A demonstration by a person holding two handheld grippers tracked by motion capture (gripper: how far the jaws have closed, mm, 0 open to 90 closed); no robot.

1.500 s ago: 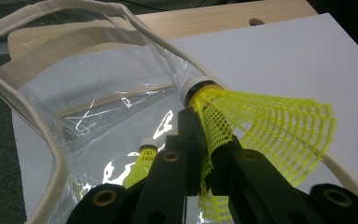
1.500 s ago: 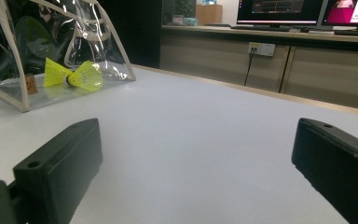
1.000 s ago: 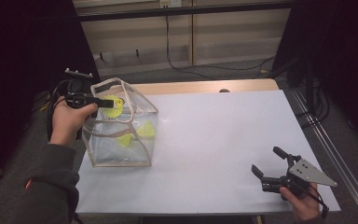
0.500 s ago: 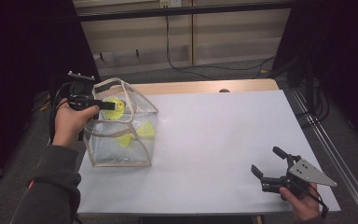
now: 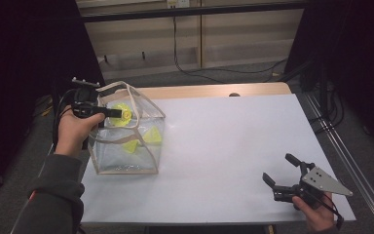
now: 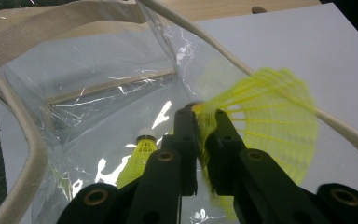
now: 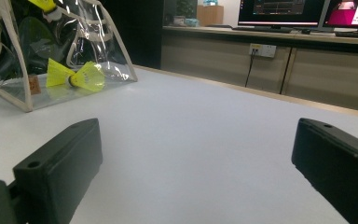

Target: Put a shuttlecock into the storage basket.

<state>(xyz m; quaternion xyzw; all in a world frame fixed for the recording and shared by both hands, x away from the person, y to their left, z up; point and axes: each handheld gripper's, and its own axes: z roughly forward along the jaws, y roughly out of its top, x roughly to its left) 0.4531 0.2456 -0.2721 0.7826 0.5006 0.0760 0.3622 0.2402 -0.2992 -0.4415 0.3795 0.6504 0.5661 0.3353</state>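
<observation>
A yellow shuttlecock hangs over the mouth of a clear plastic bag with cream trim, at the table's left. My left gripper is shut on the mesh skirt of this shuttlecock; its jaws have just been opening a little, the skirt is still between them, and it looks blurred. Two more yellow shuttlecocks lie on the bag's bottom. My right gripper rests at the front right of the table, open, with nothing between its jaws.
The white table top stretches between the bag and my right gripper. A wooden strip runs along its far edge. Beyond it stand low cabinets with cables, and monitors sit on a counter.
The left hand and the shuttlecock have stayed over the bag's mouth. The right gripper has not moved.
</observation>
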